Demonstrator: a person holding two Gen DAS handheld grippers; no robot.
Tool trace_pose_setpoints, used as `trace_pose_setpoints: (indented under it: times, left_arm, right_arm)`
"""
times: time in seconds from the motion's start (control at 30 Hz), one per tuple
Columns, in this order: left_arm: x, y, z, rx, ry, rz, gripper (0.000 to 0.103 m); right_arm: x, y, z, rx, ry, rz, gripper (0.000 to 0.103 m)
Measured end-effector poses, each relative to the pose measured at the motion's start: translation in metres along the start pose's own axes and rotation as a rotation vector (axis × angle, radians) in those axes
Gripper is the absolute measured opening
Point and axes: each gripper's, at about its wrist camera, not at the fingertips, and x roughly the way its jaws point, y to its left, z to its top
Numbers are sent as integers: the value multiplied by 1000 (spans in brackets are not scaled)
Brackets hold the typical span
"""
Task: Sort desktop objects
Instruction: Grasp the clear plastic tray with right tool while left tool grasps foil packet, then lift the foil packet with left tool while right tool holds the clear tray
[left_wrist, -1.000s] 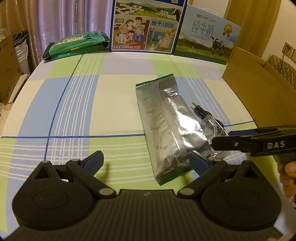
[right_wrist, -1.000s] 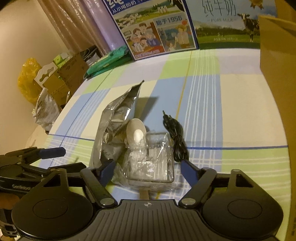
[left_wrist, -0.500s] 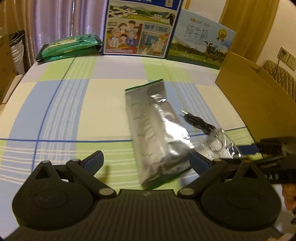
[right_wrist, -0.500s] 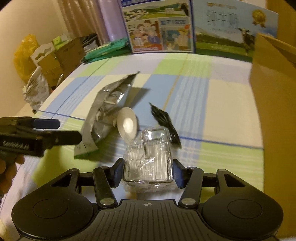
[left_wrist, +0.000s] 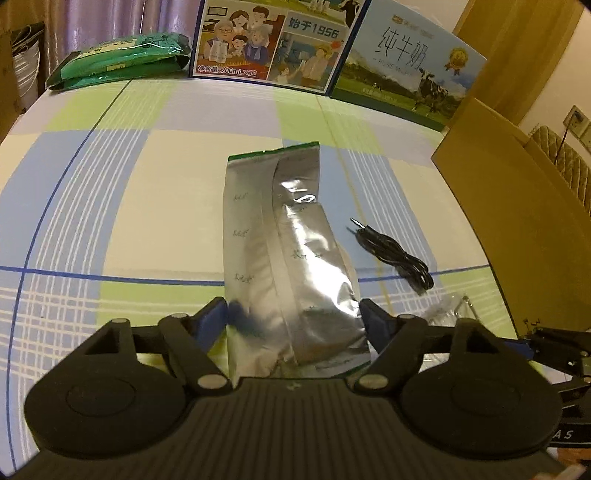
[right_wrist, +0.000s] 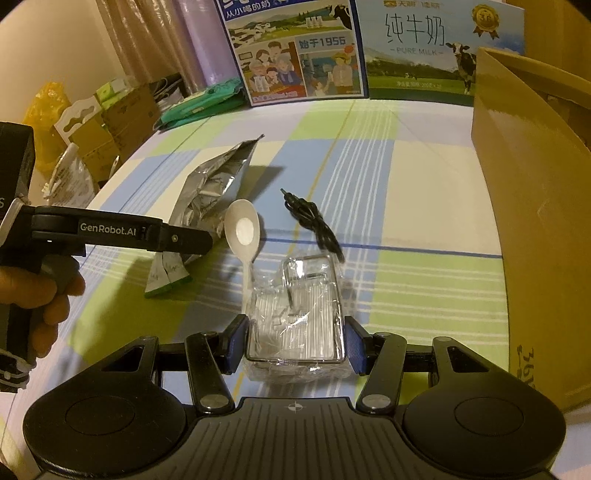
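The clear plastic box (right_wrist: 295, 325), wrapped in crinkled film, sits between the fingers of the right tool (right_wrist: 295, 341); both blue pads press its sides, so that tool is closed on the box. A white plastic spoon (right_wrist: 243, 229) stands out from the box's far left corner, bowl tilted up and away. The box is at the near edge of the counter (right_wrist: 424, 192), which is covered by a checked cloth of blue, green and cream squares.

Just beyond the box lies a coiled black cable (right_wrist: 314, 227), its plug end pointing away. To the left of the spoon lies a silver foil bag (left_wrist: 288, 258), long and flat, with a green strip at each end. The left tool (left_wrist: 293, 319) has its fingers on either side of the bag's near end, the pads at its edges; whether they actually squeeze it I cannot tell. In the right wrist view a hand (right_wrist: 44, 295) holds that tool's grip.

A brown cardboard box (right_wrist: 535, 184) stands at the counter's right side. At the far edge two milk cartons (left_wrist: 273, 40) stand upright side by side, and a green packet (left_wrist: 118, 59) lies to their left.
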Motion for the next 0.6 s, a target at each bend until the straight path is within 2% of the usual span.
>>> trace_pose_setpoints:
  times: [0.13, 0.4, 0.47, 0.6]
  left_arm:
    - [-11, -5, -3, 37, 24, 4, 57]
    - [-41, -24, -39, 138, 99, 47, 47]
    - [-49, -29, -52, 157, 131, 35, 38]
    - [-63, -40, -76, 236, 166, 49, 36]
  right_arm:
    - [-8, 3, -6, -4, 11, -6, 51]
    - [-43, 6, -37, 9, 48, -22, 51]
    - [-53, 4, -46, 24, 55, -27, 51]
    - [-70, 1, -59, 50, 53, -28, 51]
